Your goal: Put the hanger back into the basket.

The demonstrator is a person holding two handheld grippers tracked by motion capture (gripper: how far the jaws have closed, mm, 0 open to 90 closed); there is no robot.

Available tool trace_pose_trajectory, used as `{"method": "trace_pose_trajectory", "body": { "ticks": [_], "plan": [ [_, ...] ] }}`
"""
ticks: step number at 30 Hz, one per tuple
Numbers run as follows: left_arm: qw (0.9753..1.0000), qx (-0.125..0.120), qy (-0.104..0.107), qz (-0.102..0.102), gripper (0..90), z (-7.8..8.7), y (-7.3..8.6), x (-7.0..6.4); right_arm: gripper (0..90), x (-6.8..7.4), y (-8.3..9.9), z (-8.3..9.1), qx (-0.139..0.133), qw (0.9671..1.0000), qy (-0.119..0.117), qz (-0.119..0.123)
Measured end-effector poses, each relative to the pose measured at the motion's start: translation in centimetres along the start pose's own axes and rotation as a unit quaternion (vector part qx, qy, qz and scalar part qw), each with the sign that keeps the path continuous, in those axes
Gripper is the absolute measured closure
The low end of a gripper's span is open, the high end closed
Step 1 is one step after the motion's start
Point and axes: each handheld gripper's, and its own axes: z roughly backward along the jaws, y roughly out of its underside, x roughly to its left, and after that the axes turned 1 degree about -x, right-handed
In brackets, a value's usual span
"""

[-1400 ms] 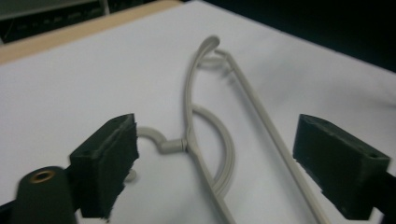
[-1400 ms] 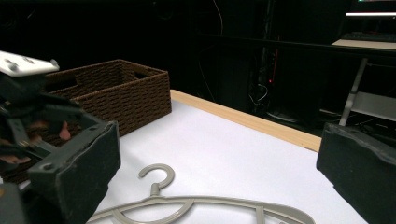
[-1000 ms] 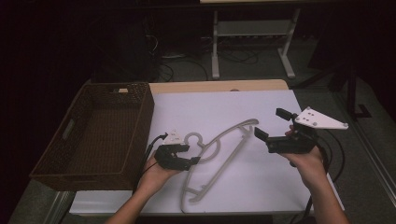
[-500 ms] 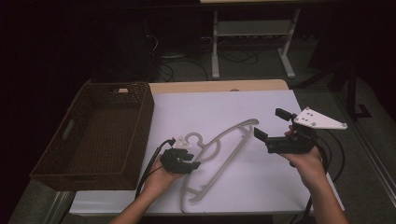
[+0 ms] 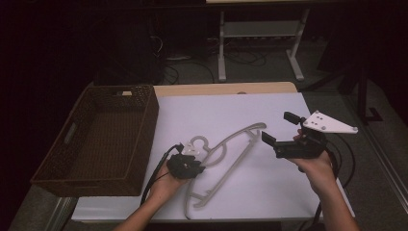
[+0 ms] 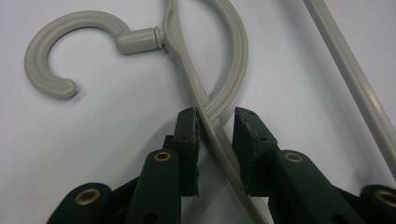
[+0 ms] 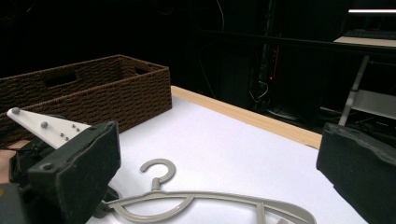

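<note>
Straddling one grey hanger (image 6: 205, 100), left gripper (image 6: 217, 123) parted; right gripper (image 5: 279, 129) wide apart; one basket (image 5: 144, 103).

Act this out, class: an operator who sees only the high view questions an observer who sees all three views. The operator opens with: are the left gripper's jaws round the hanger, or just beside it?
Observer: Round it. In the left gripper view, the left gripper has one jaw on each side of the hanger, on its arm just below the neck.
Operator: Clamped?
Observer: Not yet. There is a visible gap between the right-hand jaw and the arm, so the jaws are open.
Operator: Is the right gripper holding anything?
Observer: No. In the right gripper view, the right gripper has its jaws wide apart with nothing between them, and the hanger lies on the table beyond.
</note>
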Motion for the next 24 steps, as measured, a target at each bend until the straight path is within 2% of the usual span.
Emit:
{"method": "trace_pose_trajectory", "body": {
  "ticks": [7,8,10,12,13,17,20,21,22,24],
  "plan": [
    [1.0000,0.003,0.008,0.002,74.4,0.0,-0.3,0.4,0.0,0.0,0.0,-0.1,0.002,1.0000,0.000,-0.004],
    [0.9999,-0.005,0.012,0.004,76.5,0.2,-0.4,0.5,0.0,0.0,0.0,-0.1,0.002,1.0000,0.000,-0.004],
    [0.9999,0.000,0.014,-0.002,77.8,0.2,-0.6,0.7,0.0,0.0,0.0,-0.1,0.000,1.0000,0.001,-0.002],
    [0.9998,-0.002,0.019,0.005,77.9,0.1,-0.6,0.9,0.0,0.0,0.0,-0.1,0.001,1.0000,0.001,-0.003],
    [0.9998,0.000,0.020,0.003,77.9,0.0,-0.7,1.0,0.0,0.0,0.0,-0.1,0.001,1.0000,0.001,-0.003],
    [0.9998,-0.008,0.018,-0.006,77.4,-0.4,-0.9,1.1,0.0,0.0,0.1,-0.2,0.004,1.0000,0.000,-0.006],
    [0.9998,-0.004,0.016,-0.014,76.7,-0.8,-1.4,1.2,0.0,0.0,0.1,-0.3,0.005,1.0000,-0.001,-0.004],
    [0.9998,-0.007,0.017,-0.007,76.6,-0.9,-1.4,1.2,0.0,0.0,0.1,-0.3,0.005,1.0000,0.000,-0.005],
    [0.9998,-0.003,0.017,-0.011,76.3,-1.0,-1.5,1.3,0.0,0.0,0.2,-0.3,0.004,1.0000,-0.001,-0.005],
    [0.9998,0.001,0.016,-0.013,71.0,-1.3,-1.5,1.1,0.0,0.0,0.2,-0.3,0.006,1.0000,0.000,-0.007]
  ]
}}
